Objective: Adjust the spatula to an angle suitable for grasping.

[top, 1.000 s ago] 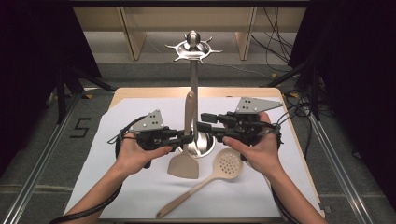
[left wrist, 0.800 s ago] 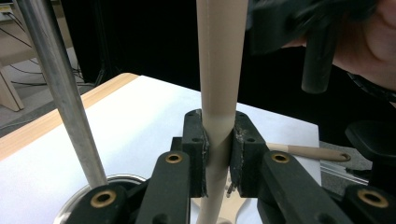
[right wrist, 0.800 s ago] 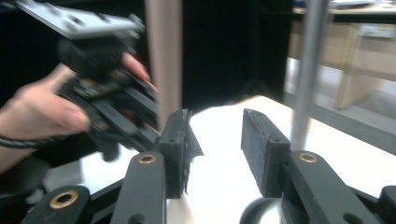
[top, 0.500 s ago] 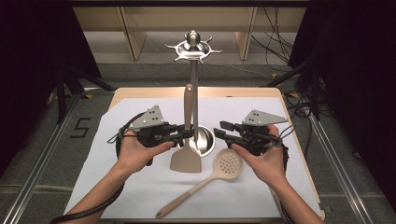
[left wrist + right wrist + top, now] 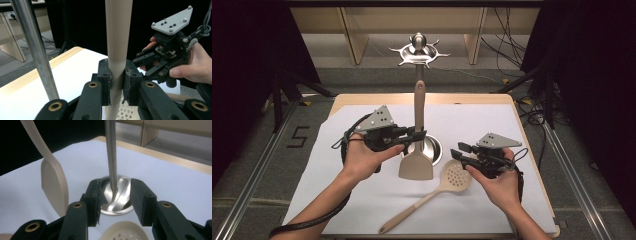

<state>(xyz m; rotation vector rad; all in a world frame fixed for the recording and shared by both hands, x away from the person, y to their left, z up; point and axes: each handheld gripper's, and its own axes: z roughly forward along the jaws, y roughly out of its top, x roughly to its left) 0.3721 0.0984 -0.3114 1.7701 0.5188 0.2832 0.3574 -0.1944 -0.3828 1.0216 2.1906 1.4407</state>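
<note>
Work in hand: the beige, flat-bladed plastic spatula is held upright beside the chrome utensil stand, which I judge is where it is to hang.
Spatula, place: centre of the high view, blade down over the white sheet, handle top near the stand's crown of hooks in the upper centre.
Left gripper: its black jaws are clamped on the spatula's handle just above the blade; in the left gripper view the pads press the handle from both sides.
Right gripper: jaws apart with nothing between them, low at the right centre of the high view; they have just been opening. In the right gripper view they frame the stand's round base.
Skimmer: a beige plastic spoon with a round perforated bowl lies flat on the sheet in the lower centre, handle running to the lower left, apart from both grippers.
Handling, spatula: probably light and fairly stiff, with a smooth matte skin that could slip or swivel in a two-pad grip; the blade's weight below the grip should keep it hanging straight.
Where to hold: the present hold low on the handle leaves the top end free for a hook; whether it has a hanging hole I cannot tell.
Stand: thin polished metal pole on a dished mirror-bright base, curved hooks at the top; hard, slick, likely to tip if knocked.
Table: pale wooden edge under the smooth white sheet.
</note>
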